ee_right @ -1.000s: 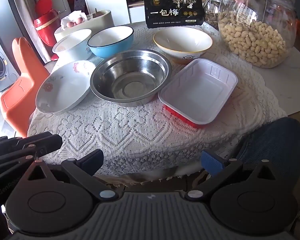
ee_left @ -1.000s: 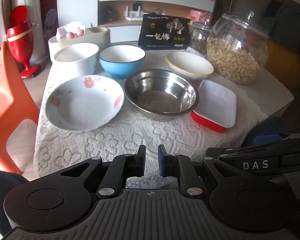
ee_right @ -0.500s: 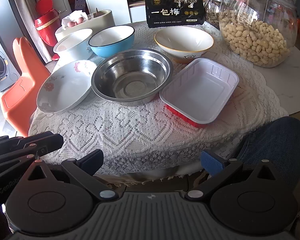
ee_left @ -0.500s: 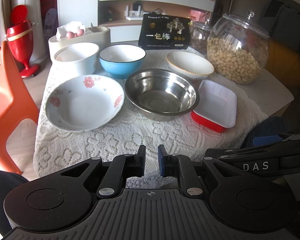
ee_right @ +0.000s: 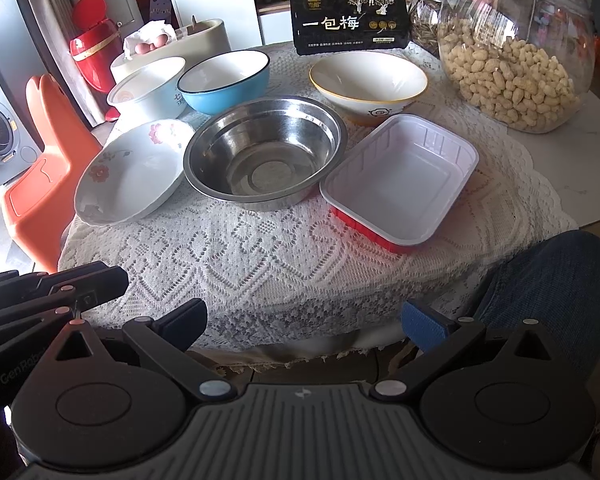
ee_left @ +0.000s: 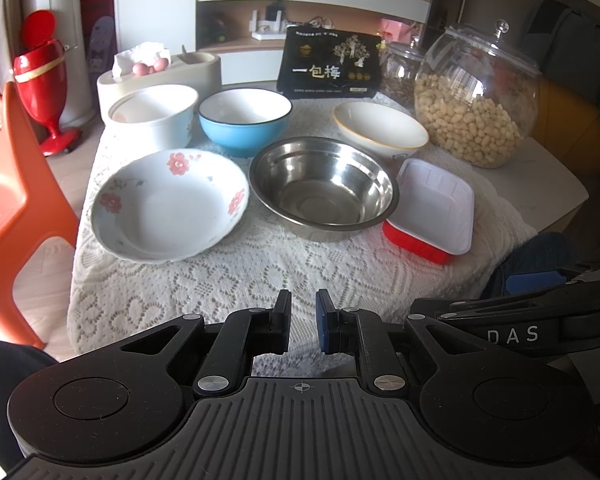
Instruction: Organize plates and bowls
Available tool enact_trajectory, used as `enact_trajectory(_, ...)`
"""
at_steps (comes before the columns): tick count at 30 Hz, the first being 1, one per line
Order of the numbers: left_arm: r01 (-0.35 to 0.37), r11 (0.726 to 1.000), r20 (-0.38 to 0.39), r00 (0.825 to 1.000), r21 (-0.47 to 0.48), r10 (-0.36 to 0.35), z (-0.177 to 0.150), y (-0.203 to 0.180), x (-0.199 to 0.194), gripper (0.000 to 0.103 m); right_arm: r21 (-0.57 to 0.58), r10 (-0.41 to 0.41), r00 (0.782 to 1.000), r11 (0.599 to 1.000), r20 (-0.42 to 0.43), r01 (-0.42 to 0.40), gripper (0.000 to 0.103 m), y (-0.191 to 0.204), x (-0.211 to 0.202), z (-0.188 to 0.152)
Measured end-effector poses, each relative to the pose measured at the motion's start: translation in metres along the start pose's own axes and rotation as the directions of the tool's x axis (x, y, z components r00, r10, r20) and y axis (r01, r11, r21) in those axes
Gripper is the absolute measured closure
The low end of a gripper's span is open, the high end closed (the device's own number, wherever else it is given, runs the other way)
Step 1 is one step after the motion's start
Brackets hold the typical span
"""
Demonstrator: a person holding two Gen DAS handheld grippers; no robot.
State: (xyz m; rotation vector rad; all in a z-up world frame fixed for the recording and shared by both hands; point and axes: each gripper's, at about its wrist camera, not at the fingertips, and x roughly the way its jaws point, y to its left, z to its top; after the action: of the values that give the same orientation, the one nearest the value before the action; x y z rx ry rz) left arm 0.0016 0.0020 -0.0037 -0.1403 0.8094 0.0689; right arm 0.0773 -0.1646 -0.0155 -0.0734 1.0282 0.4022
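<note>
While the left gripper [ee_left: 303,326] hangs low before the near edge of the worktop with its fingers [ee_left: 281,322] drawn almost together and nothing between them, the right gripper [ee_right: 304,322] sits beside it with its fingers [ee_right: 422,325] spread wide and bare. Both are short of the white lace cloth [ee_right: 284,248] that drapes over the near rim of the worktop, and a broad strip of bare lace lies between them and the crockery. Nearest in the middle stands a round stainless-steel bowl [ee_right: 265,153], shiny and empty. To its left, touching or nearly touching it, a wide shallow white dish with red flowers [ee_left: 169,204] reaches close to the left edge of the cloth. To the right, pressed against the steel bowl's rim, is a rectangular plastic tray, white inside and red outside [ee_right: 401,178], angled toward the near right edge. Behind these are a white straight-sided bowl [ee_left: 153,114] and a blue bowl with a white inside [ee_left: 245,120] just beside each other, and, well apart to the right, a cream bowl with a yellow rim [ee_right: 368,80]. A big glass jar of peanuts [ee_right: 514,46] crowds the far right, a black packet with white characters [ee_right: 348,16] stands at the back, and an orange plastic chair [ee_left: 10,200] sits off the left side.
</note>
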Motion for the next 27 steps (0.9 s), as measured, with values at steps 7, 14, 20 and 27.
enact_trajectory(7, 0.000, 1.000, 0.000, 1.000, 0.000, 0.000, 0.0000, 0.0000, 0.0000, 0.087, 0.002, 0.002, 1.000, 1.000, -0.001, -0.002, 0.000, -0.0008, 0.0000, 0.0002)
enact_trajectory(14, -0.001, 1.000, -0.001, 1.000, -0.002, 0.001, -0.0003, 0.0009, 0.0007, 0.087, 0.009, 0.004, 1.000, 1.000, -0.003, -0.004, 0.000, -0.0014, 0.0002, -0.0008)
enact_trajectory(20, 0.002, 1.000, -0.001, 1.000, -0.003, -0.002, -0.0007, 0.0013, 0.0009, 0.087, 0.018, 0.007, 1.000, 1.000, -0.002, -0.007, 0.000, -0.0036, 0.0007, -0.0007)
enact_trajectory(27, 0.015, 1.000, 0.000, 1.000, 0.001, -0.015, -0.0011, -0.0018, -0.0015, 0.087, 0.026, 0.012, 1.000, 1.000, 0.000, -0.012, 0.000, -0.0045, 0.0004, -0.0005)
